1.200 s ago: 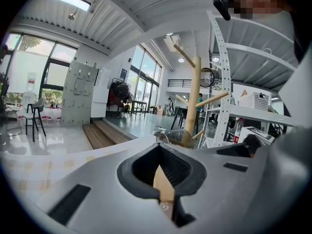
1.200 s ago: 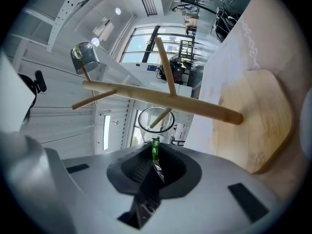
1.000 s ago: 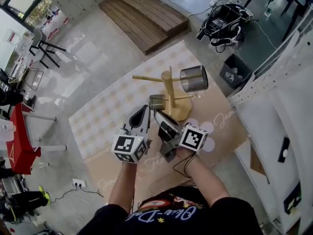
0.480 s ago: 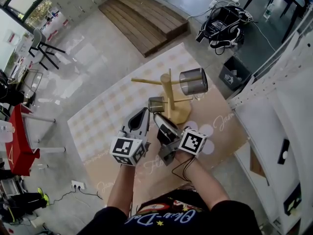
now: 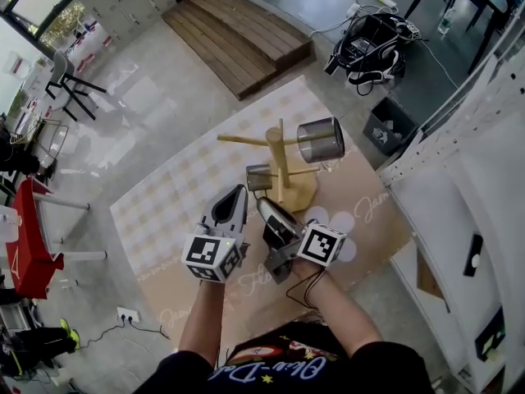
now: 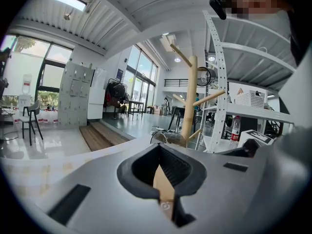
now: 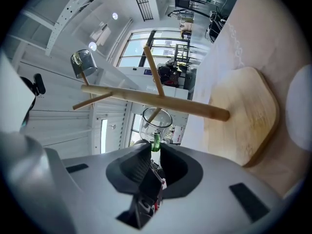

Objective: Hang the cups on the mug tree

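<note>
At the left, the left tongs (image 5: 238,194) hover over the checked tabletop (image 5: 176,199) with their tips closed together and nothing between them, just beside the right pair. Next comes the glass cup (image 5: 258,176), held in the air just left of the trunk of the mug tree (image 5: 280,158), near its lower pegs. Its long axis runs in line with the tongs that carry it, from near to far, and its open mouth faces away from them toward the far side. In the right gripper view a short peg (image 7: 154,115) shows through the glass at the rim, though I cannot tell whether it is inside the cup. The right tongs (image 5: 262,201) are narrowed onto the cup's green handle (image 7: 156,143), pinching it at their tips. Right of the cup, the mug tree stands upright on its wooden base (image 5: 302,195), pegs slanting outward. A second cup (image 5: 321,139) lies on its side at the end of the right-hand peg. Against the frames from a second before, little differs: the glass cup keeps the same place beside the trunk in the same grip, and the left tongs are as closed as they were. The held cup is small, clear and cylindrical with a round rim; only its handle is coloured.
</note>
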Motion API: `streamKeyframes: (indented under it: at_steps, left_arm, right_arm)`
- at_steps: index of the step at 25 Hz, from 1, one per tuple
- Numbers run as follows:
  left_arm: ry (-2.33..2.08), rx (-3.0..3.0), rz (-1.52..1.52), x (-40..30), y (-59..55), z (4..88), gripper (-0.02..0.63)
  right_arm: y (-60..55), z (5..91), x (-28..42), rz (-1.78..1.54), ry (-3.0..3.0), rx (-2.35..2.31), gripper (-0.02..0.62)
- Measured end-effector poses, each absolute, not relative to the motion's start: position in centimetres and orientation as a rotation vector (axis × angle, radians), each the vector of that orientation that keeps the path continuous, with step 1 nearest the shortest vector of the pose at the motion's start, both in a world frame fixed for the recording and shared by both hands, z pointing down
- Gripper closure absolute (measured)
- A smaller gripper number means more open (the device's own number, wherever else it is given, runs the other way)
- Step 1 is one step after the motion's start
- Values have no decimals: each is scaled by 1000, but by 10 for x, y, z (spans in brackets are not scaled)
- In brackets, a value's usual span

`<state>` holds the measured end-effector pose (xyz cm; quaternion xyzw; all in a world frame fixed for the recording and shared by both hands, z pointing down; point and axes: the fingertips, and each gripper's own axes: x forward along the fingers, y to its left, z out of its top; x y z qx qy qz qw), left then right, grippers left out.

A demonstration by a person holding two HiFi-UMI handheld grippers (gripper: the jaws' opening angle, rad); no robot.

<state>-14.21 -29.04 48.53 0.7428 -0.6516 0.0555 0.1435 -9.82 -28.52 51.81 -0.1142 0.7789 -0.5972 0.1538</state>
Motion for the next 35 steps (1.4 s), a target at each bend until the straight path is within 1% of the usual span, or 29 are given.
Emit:
streamKeyframes:
  at_steps: [7, 22, 35]
  left_arm:
    - [-1872, 2144, 157, -140, -286, 487, 597]
    - [-1834, 2203, 176, -121, -275, 483, 597]
    - [-1762, 2294, 166, -95, -256, 474, 598]
  right_arm:
    - [-279, 526, -90, -1721, 2245, -370, 537]
    - [-279, 508, -59, -1630, 2253, -437, 586]
    - [-265, 477, -41, -1486, 2437, -407, 586]
